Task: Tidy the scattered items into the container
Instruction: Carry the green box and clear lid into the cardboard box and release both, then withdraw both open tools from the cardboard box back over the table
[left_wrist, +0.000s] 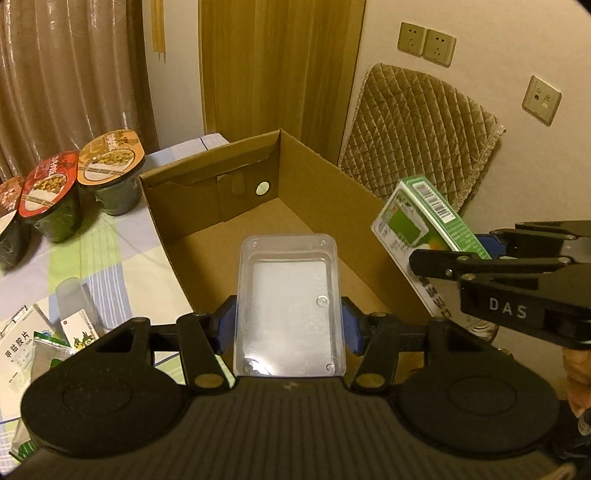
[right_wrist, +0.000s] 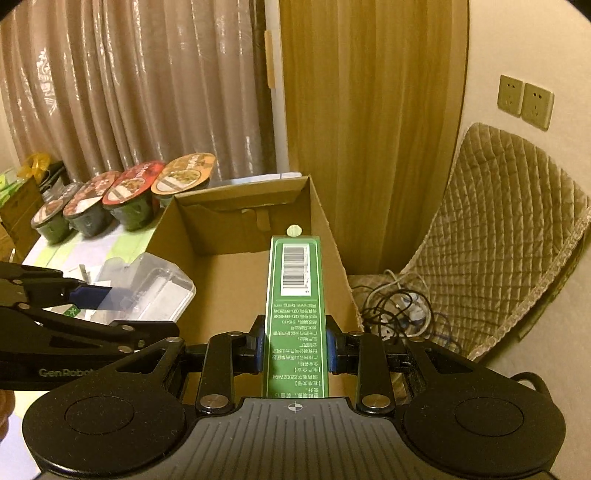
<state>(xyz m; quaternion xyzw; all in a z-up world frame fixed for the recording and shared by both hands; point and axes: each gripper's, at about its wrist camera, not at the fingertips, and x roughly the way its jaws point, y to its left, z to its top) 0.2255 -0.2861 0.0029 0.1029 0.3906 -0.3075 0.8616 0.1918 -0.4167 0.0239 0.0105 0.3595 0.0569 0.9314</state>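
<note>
Curtains (right_wrist: 129, 92) and a wooden door (right_wrist: 369, 110) stood behind a table w/ a checked cloth (left_wrist: 110, 251), where a cardboard box (left_wrist: 314, 173) sat open at the right-hand edge, empty inside. Left gripper (left_wrist: 290, 321) pointed level toward the box, its blue pads (left_wrist: 227, 325) clamped on both long sides of a clear plastic tray (left_wrist: 288, 302) — tray held flat, its far end over the box's near wall. Right gripper (right_wrist: 295, 347) was closed on a green carton (right_wrist: 295, 306), narrow barcode face up, reaching forward over the box interior; from the left wrist cam that carton (left_wrist: 424, 221) sat tilted just beside the box's right wall. Both tools were side by side, right one a bit farther right, apart from the left.

Four instant noodle bowls (right_wrist: 129, 199) lined the far left of the cloth. Small med packets & a white box (left_wrist: 22, 350) lay near the left gripper — still on the table. Quilted cushion (right_wrist: 517, 221) leaned on the wall at right, cables (right_wrist: 399, 306) below it.
</note>
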